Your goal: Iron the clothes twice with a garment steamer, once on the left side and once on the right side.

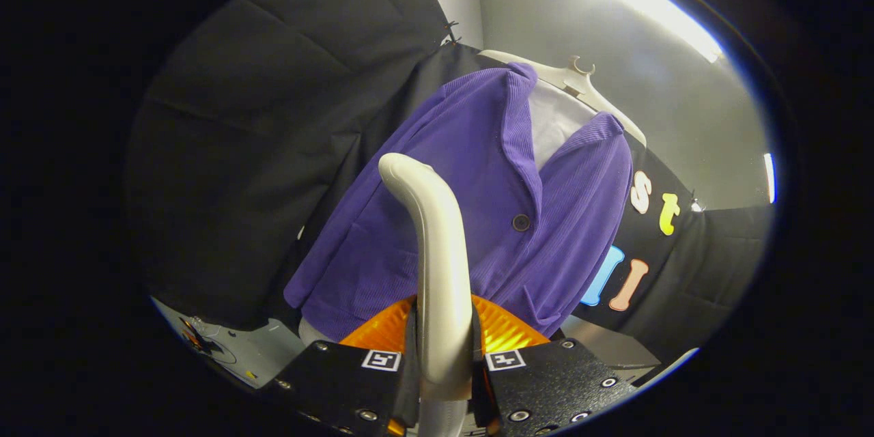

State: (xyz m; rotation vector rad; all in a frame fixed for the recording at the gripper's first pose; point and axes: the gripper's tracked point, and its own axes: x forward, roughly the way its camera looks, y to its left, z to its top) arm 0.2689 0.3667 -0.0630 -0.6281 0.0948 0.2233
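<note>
Black-draped booth: purple jacket (471,212) on white hanger (580,82); gripper (444,355) clenched on garment steamer handle (433,252), just before jacket.

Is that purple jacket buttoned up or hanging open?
Buttoned: the purple corduroy jacket on the white hanger closes at one dark button. The gripper is shut on the cream steamer handle.
</note>
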